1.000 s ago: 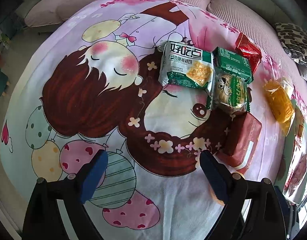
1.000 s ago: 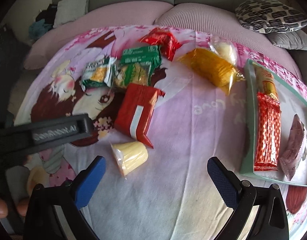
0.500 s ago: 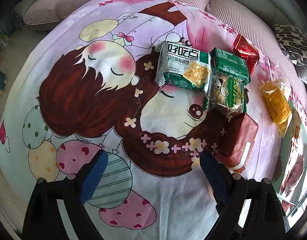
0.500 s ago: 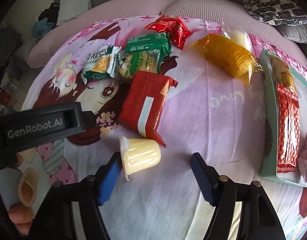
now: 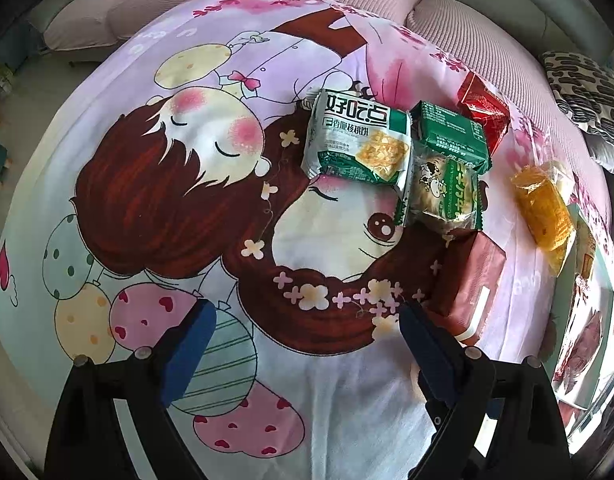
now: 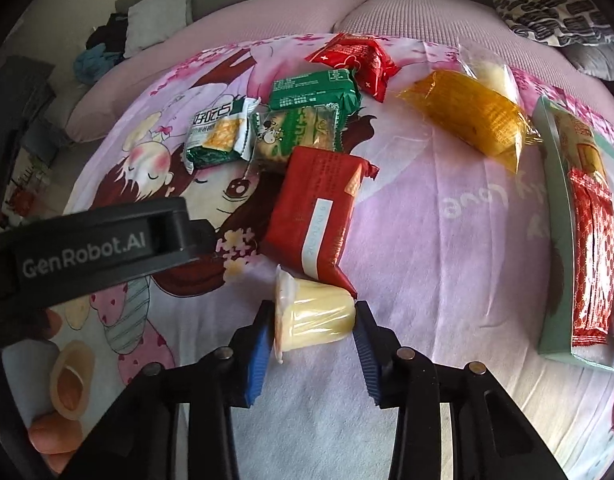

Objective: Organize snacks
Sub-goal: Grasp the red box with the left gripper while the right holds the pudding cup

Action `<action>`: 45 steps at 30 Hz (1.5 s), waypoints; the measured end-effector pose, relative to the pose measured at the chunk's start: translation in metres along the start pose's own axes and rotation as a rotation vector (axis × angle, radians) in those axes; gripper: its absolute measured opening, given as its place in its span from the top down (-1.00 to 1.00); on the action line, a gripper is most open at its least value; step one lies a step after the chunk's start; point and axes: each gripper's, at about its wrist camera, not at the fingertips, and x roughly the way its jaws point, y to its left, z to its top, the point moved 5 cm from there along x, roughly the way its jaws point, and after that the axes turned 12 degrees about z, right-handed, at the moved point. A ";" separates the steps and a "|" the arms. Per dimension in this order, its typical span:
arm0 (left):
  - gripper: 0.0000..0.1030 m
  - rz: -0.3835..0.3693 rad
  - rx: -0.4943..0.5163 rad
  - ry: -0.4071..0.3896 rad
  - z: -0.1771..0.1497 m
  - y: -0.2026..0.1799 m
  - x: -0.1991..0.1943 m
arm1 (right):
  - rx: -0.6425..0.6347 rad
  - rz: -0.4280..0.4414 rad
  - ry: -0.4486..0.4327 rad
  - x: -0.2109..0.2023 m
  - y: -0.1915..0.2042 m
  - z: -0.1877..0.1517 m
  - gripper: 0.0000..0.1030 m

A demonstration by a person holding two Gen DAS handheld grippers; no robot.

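Between the right gripper (image 6: pixel 313 330)'s clamped jaws, a pudding cup (image 6: pixel 313 316) risks buckling if squeezed; left gripper (image 5: pixel 307 344) gapes empty.

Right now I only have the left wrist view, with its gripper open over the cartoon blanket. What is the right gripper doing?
Observer: The right gripper is shut on a yellow jelly cup.
Operator: How does the cup lie?
Observer: On its side on the blanket, sealed lid toward the picture's left, close against the big red packet.
Operator: Anything in the tray?
Observer: The pale green tray holds a long red patterned packet, with an orange-ended packet beyond it.
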 end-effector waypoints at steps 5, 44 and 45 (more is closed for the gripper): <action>-0.81 -0.020 -0.017 0.001 0.002 0.002 -0.003 | 0.011 -0.010 -0.034 -0.013 -0.005 0.002 0.22; -0.13 -0.008 0.327 -0.150 -0.013 -0.118 -0.015 | 0.235 -0.135 -0.158 -0.076 -0.100 0.006 0.22; -0.09 -0.005 0.332 -0.148 -0.014 -0.121 -0.013 | 0.235 -0.135 -0.157 -0.076 -0.100 0.006 0.22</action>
